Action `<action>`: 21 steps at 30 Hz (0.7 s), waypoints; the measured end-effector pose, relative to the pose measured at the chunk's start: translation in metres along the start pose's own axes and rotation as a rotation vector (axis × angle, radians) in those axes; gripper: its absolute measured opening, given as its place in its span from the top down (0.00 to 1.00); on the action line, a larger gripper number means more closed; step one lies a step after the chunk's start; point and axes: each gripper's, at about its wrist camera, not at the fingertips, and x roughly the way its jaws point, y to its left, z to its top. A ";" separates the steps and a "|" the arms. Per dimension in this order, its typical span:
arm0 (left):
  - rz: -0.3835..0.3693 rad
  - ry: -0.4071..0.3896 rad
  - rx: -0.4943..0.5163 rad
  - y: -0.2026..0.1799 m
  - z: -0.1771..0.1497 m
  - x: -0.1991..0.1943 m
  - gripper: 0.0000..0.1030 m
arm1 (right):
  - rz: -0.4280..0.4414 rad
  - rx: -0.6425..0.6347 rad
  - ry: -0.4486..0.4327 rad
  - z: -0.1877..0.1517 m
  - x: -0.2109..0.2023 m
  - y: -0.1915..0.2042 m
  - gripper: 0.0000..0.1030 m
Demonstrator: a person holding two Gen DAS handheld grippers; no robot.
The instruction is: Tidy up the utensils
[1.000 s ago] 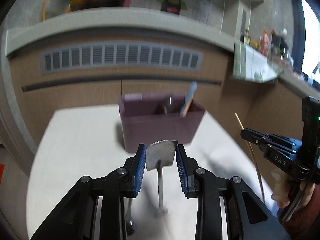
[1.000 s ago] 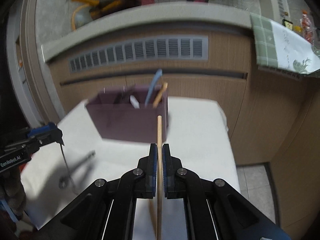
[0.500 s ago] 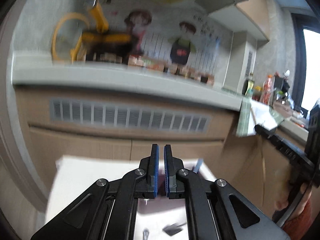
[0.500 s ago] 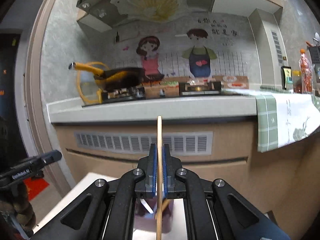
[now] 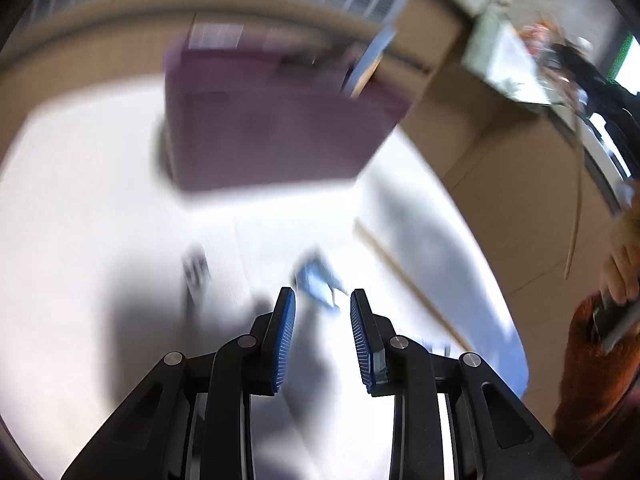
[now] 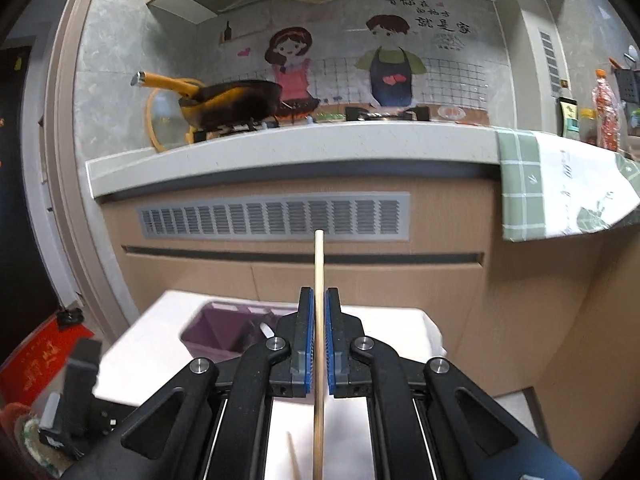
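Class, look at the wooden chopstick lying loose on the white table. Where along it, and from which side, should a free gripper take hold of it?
Grip the loose chopstick near mid-length, coming down from above with the fingers straddling it crosswise. It lies flat and slanted on the white table, thin and long, so a mid-shaft pinch should keep it balanced. The left gripper, open, hovers nearby.

The left wrist view is heavily motion-blurred: the purple box (image 5: 272,120) and the utensils on the white counter (image 5: 80,200) smear into streaks, while the left claw (image 5: 323,300) itself stays sharp. The counter glares almost white, with soft grey shadows across it. Daylight flares at the right edge. The right wrist view is sharp and evenly lit, dimmer at its left edge. Both views bend straight lines near their dark round rims.
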 end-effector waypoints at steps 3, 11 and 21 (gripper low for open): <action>-0.028 0.055 -0.106 0.000 -0.016 0.016 0.71 | -0.031 0.008 0.026 -0.018 -0.002 -0.011 0.96; 0.202 -0.027 0.095 -0.057 -0.008 0.047 0.70 | -0.113 0.104 0.087 -0.061 0.002 -0.049 0.96; 0.361 -0.071 0.423 -0.071 -0.053 0.037 0.70 | -0.109 0.159 0.116 -0.078 0.006 -0.067 0.96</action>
